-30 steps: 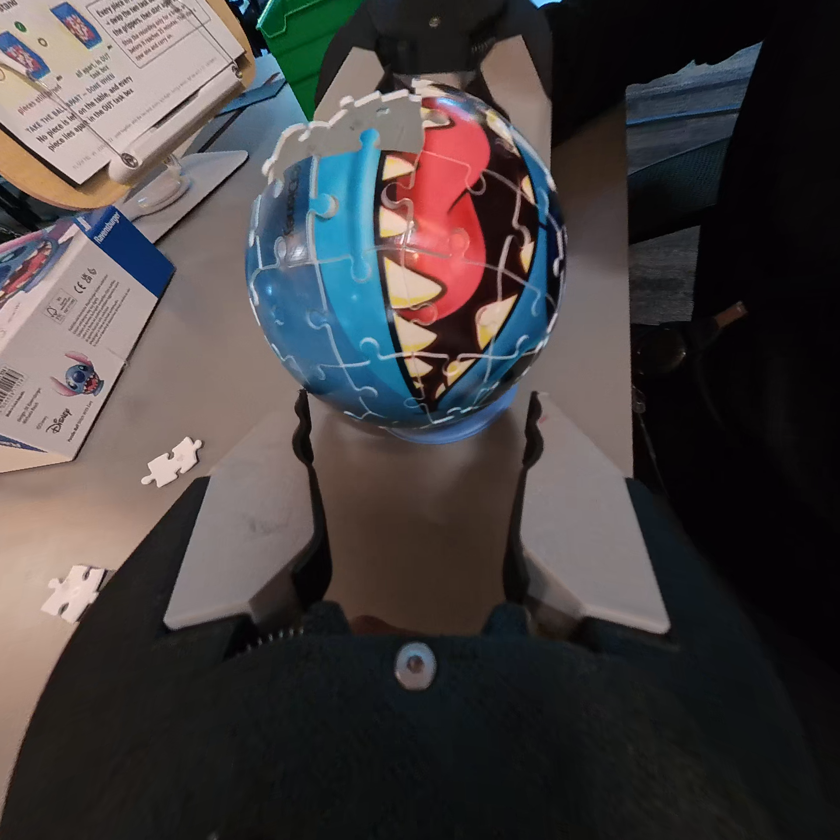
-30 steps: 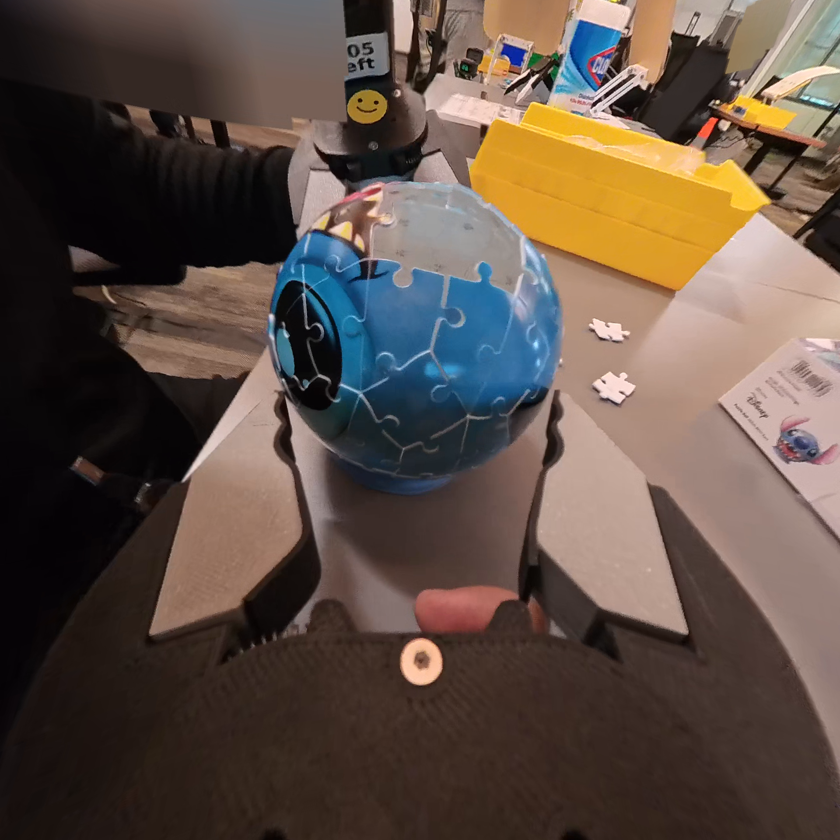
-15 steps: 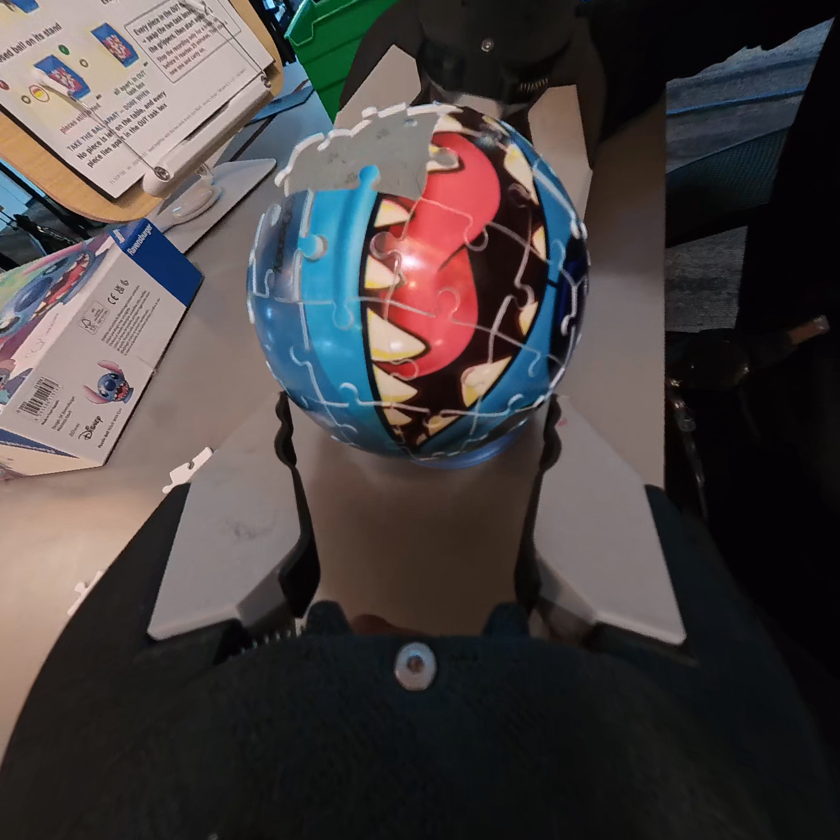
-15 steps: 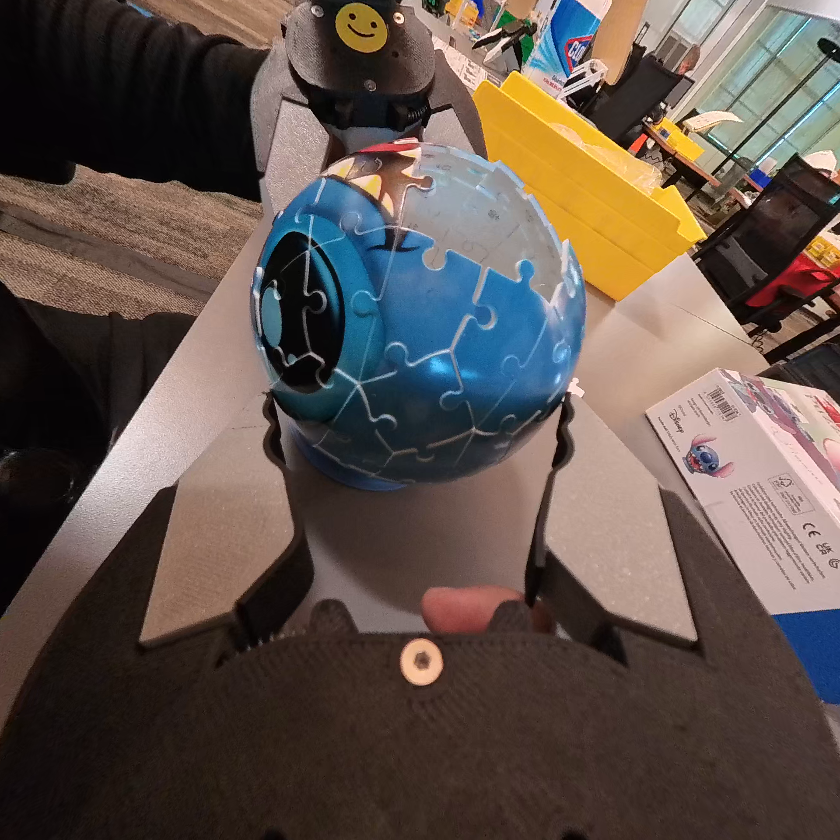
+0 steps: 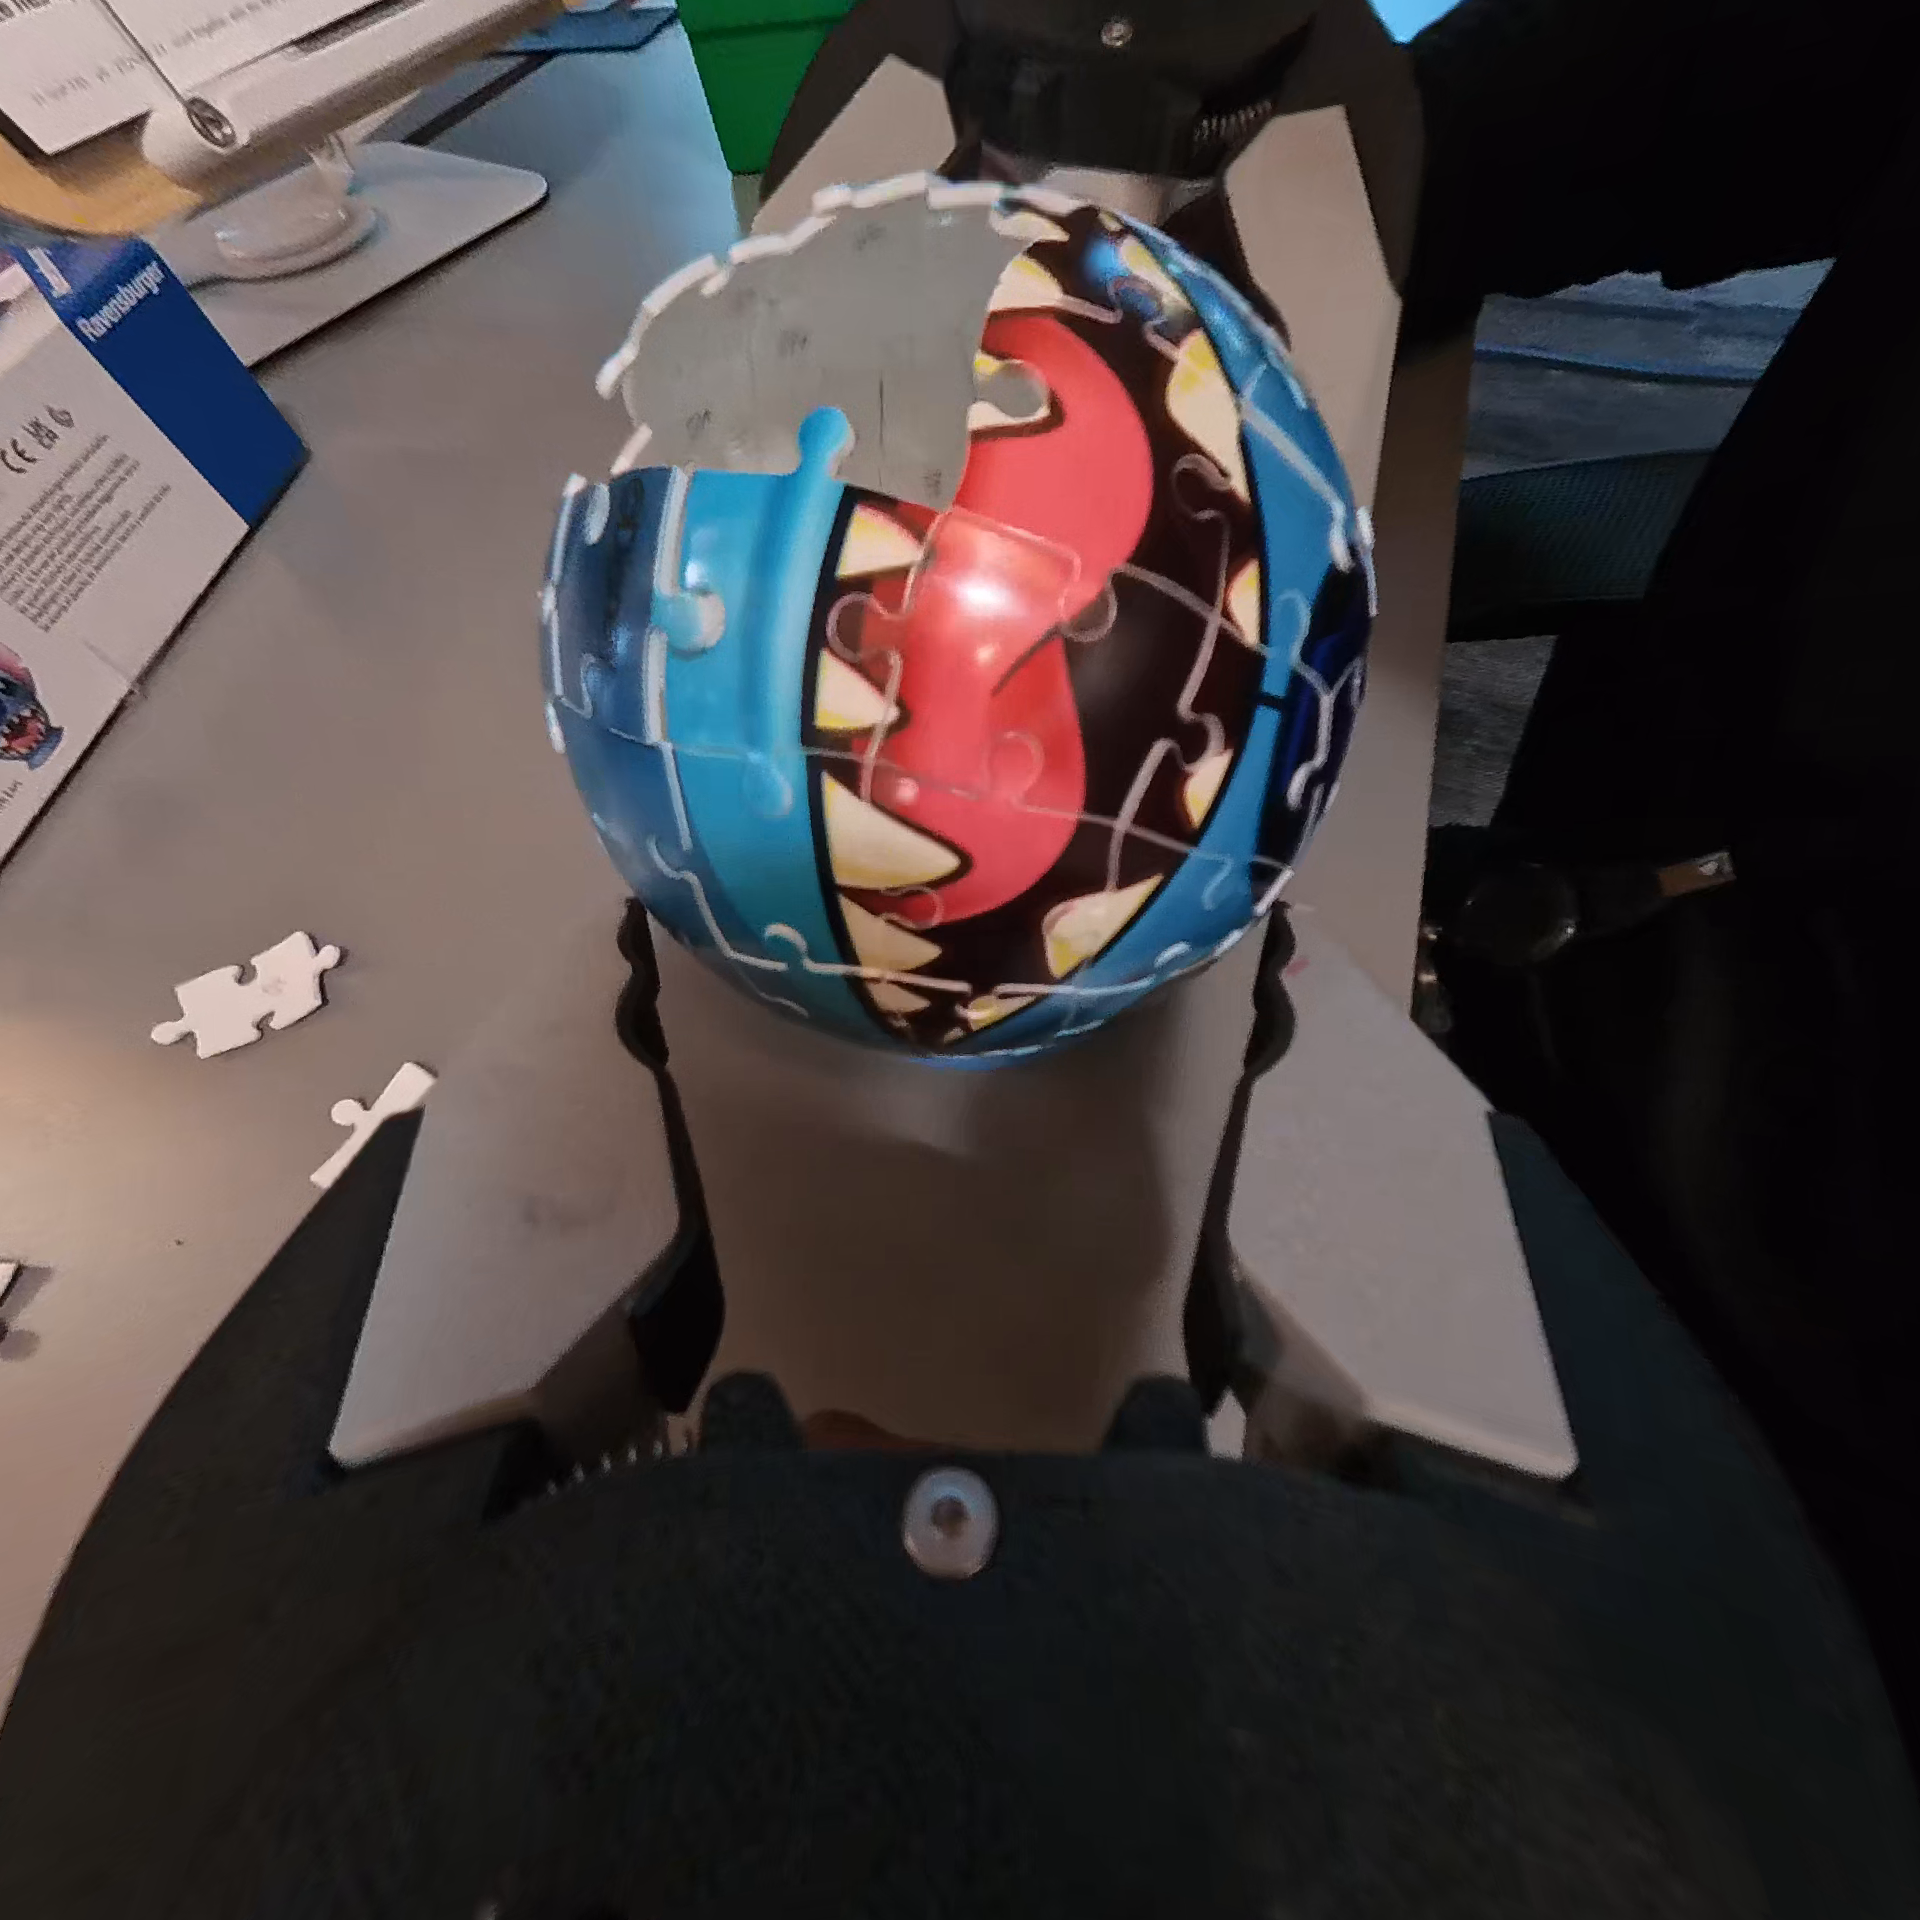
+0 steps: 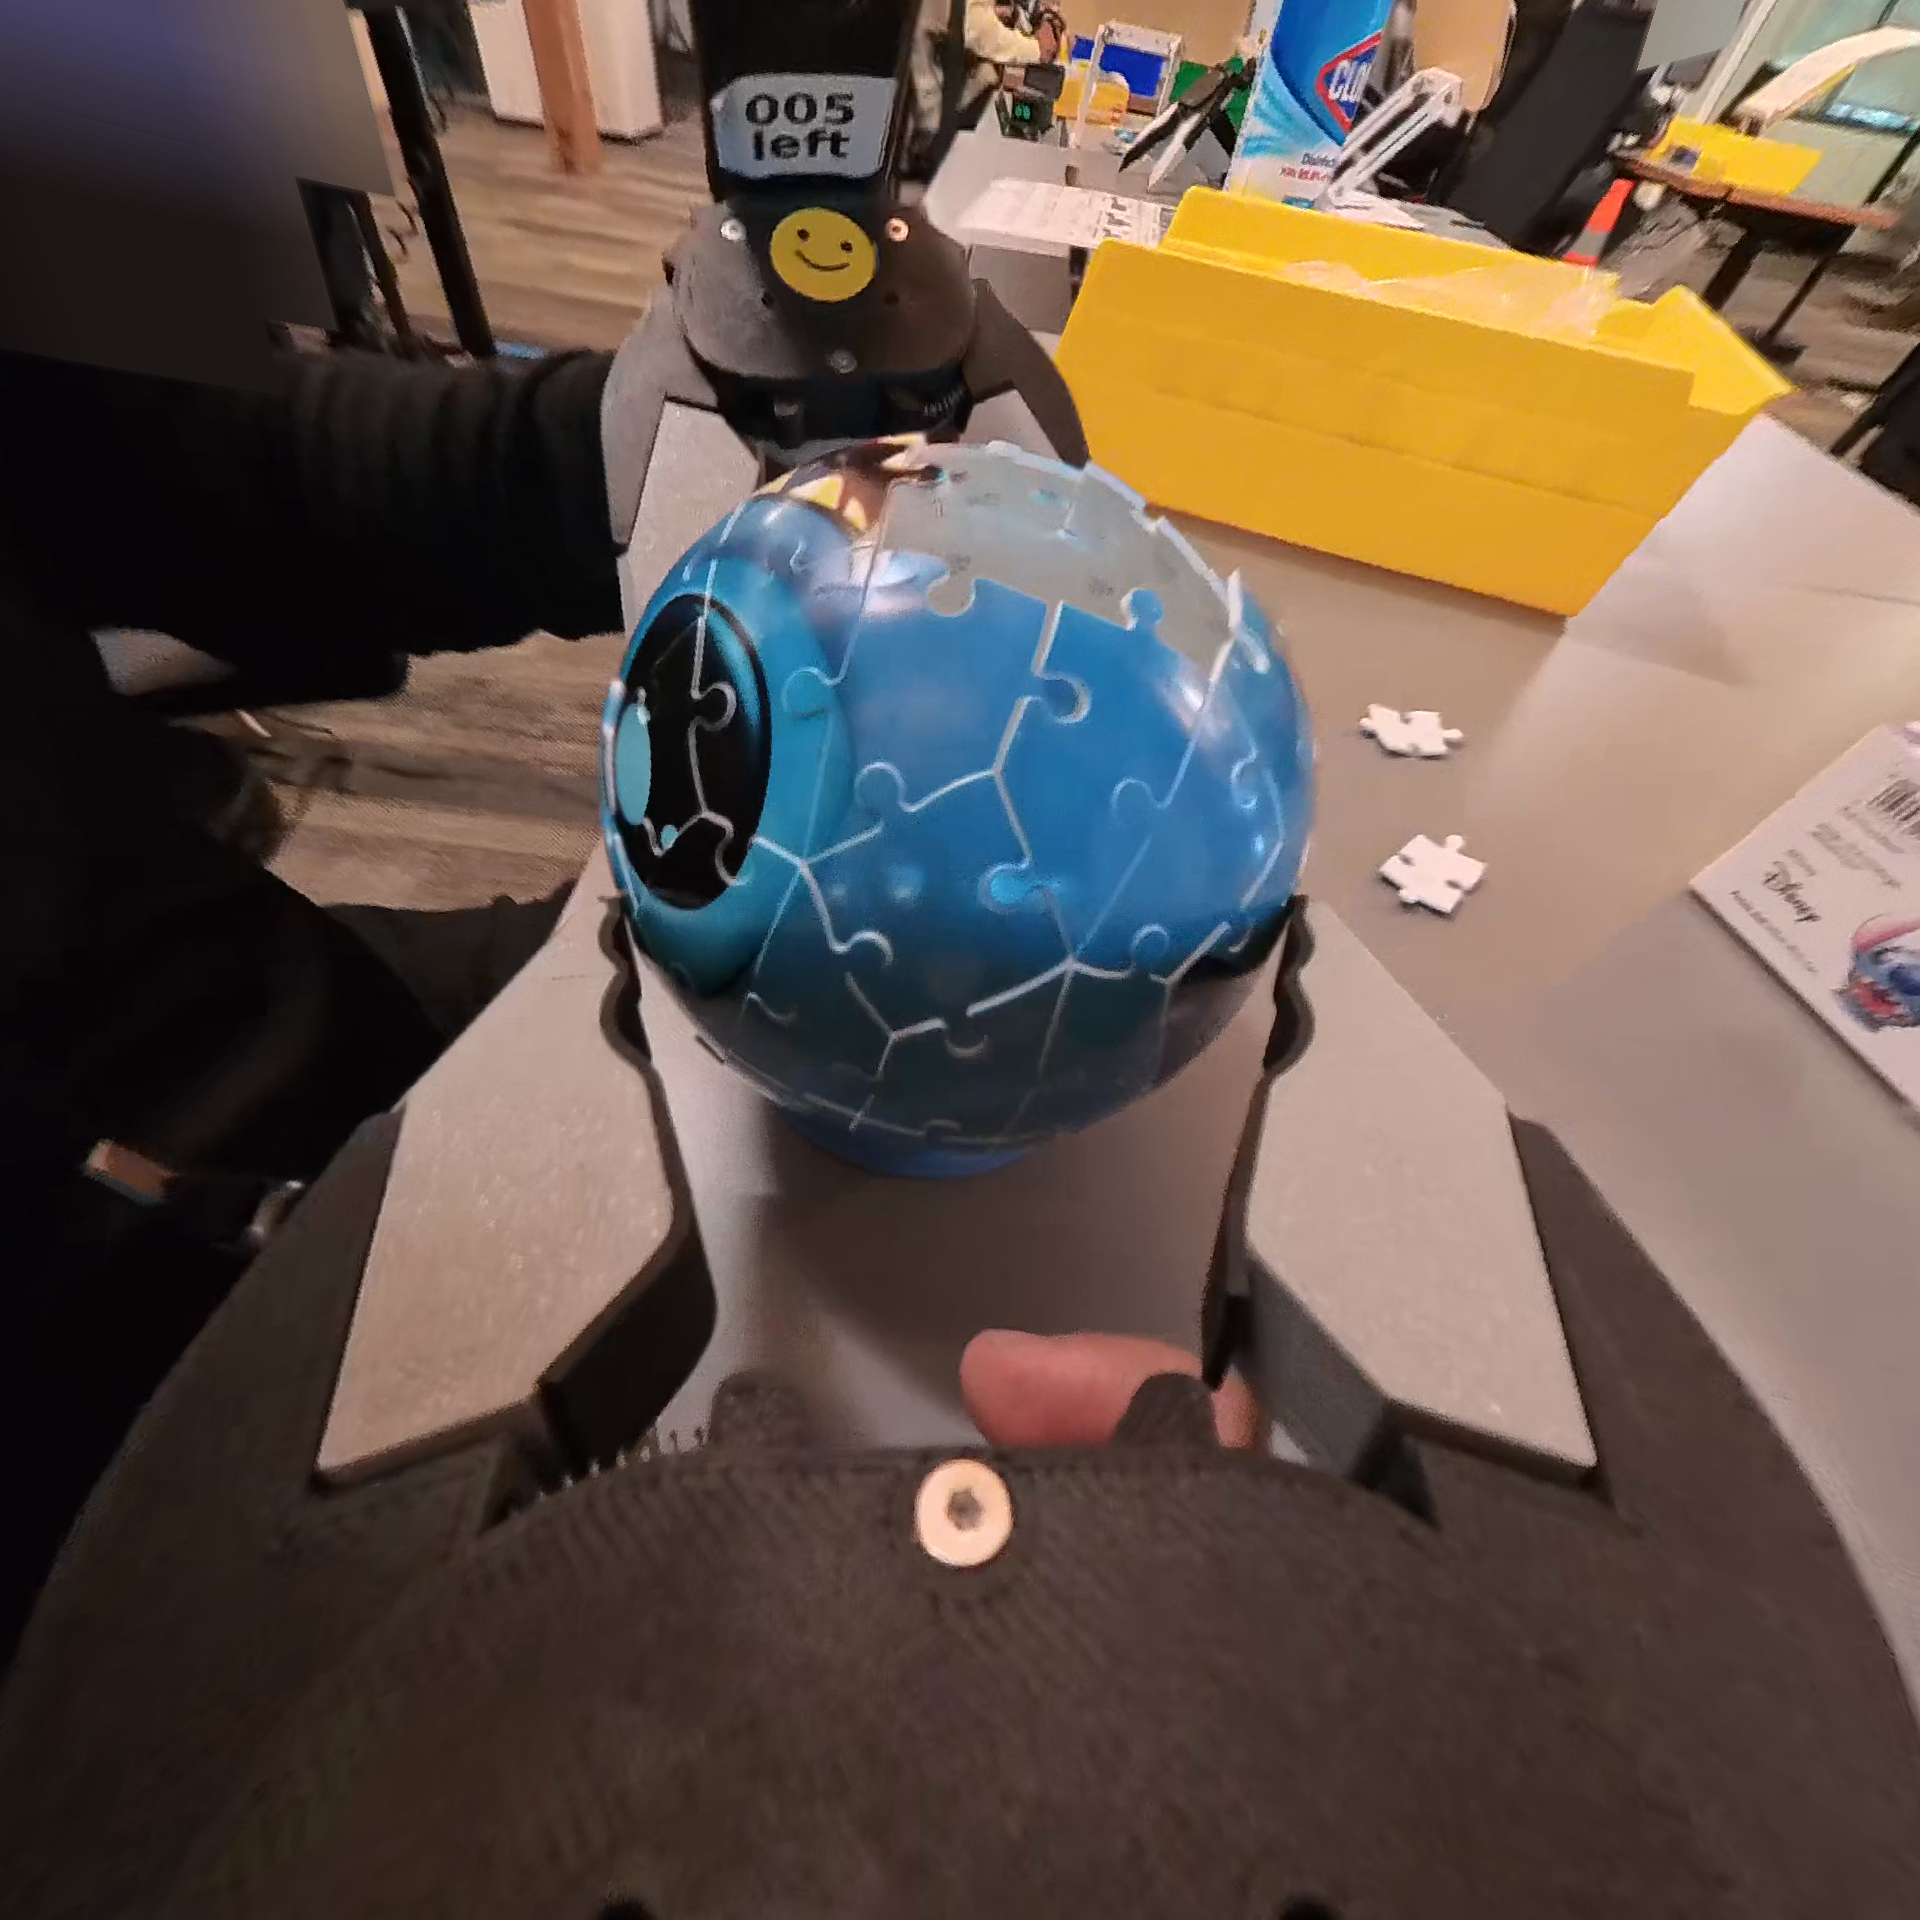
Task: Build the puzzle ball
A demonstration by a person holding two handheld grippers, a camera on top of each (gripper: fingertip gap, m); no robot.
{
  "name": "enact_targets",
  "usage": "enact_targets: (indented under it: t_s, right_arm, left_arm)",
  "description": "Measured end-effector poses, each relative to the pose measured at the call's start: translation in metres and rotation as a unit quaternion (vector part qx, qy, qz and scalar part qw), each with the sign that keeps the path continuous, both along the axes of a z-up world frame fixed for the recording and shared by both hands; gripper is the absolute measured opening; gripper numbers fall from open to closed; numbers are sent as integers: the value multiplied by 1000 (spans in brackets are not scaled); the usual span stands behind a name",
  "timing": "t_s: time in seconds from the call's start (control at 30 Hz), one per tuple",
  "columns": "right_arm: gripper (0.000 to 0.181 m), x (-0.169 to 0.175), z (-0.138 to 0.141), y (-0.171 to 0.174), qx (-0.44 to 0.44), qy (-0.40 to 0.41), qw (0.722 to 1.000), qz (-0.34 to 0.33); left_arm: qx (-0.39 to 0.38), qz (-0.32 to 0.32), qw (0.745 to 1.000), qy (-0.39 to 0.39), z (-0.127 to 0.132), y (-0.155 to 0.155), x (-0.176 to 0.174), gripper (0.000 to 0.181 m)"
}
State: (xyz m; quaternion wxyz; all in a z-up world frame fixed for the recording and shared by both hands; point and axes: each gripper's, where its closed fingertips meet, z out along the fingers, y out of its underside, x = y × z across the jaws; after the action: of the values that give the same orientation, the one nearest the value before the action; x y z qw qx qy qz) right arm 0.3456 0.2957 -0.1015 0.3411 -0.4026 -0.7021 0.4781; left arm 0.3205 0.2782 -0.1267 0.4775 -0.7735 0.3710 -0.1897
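- Here the puzzle ball (image 5: pixel 956 665), top unfinished, sits on its blue stand near a table (image 5: pixel 416 675) edge.
- Left gripper (image 5: pixel 956 935) and right gripper (image 6: pixel 951 935) both gape wide, tips flanking the ball.
- Loose white pieces (image 5: pixel 249 992) lie beside.

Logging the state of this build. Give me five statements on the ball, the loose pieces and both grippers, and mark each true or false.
1. The puzzle ball has a gap at its top. True.
2. Loose white pieces lie on the table. True.
3. The left gripper is shut on a loose piece. False: its fingers are spread on either side of the ball's lower part.
4. The bin behind the ball is red. False: yellow.
5. The right gripper flanks the ball from the opposite side. True.
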Motion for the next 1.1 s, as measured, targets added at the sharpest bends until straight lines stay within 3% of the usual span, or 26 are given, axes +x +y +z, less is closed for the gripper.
enact_targets:
  t_s: [0.13, 0.4, 0.63, 1.1]
  right_arm:
    - [119, 2, -2, 1, -33, -18, 999, 10]
    - [117, 4, -5, 5, 48, 8, 999, -1]
    - [122, 2, -4, 2, 96, 38, 995, -4]
    - [120, 3, -1, 9, -7, -2, 1000, 14]
  left_arm:
    - [6, -1, 1000, -8, 7, -3, -3, 108]
    - [50, -10, 999, -1, 14, -5, -7, 102]
    - [118, -13, 991, 65, 6, 5, -1, 111]
    - [-1, 27, 999, 20, 9, 0, -5, 104]
